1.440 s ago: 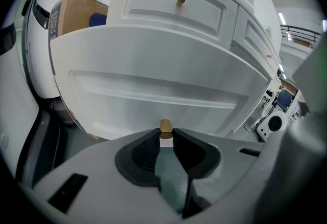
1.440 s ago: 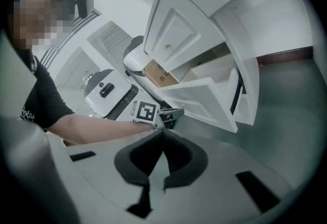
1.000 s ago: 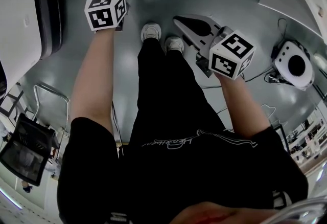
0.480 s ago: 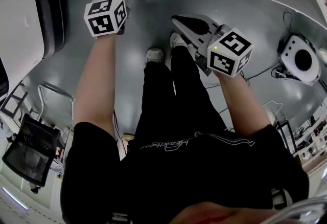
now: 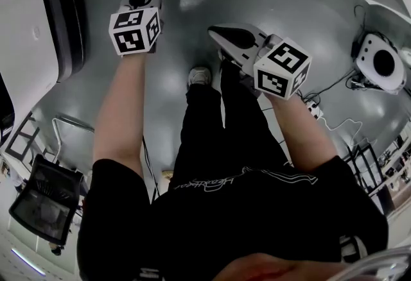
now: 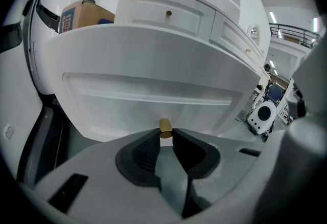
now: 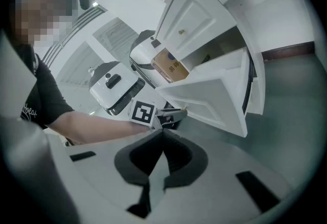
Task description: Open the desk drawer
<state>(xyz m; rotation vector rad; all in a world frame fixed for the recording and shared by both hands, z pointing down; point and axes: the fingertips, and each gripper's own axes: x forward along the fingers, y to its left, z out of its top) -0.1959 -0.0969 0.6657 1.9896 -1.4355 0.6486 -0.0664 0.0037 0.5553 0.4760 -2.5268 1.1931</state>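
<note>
Brass is the small knob (image 6: 165, 128) on the white drawer (image 6: 153, 95), and my left tool (image 6: 164, 138) has its jaws closed on it, holding it only with the very tips. In the right gripper view the drawer stands already partly out of the desk (image 7: 204, 13), with its front tilted toward me. My right tool (image 7: 162, 136) hangs free above the floor (image 5: 289, 4), its jaws together and nothing between them.

I think the main danger is this thin grip. The knob is short and smooth, so if I pull a little sideways or downward instead of straight out, the tips can slide off and the drawer will stop where it is. A second danger is pulling too far: the drawer may leave its guides and drop. My legs (image 5: 218, 126) are also just in front of it, so it could hit them if I do not step away.
</note>
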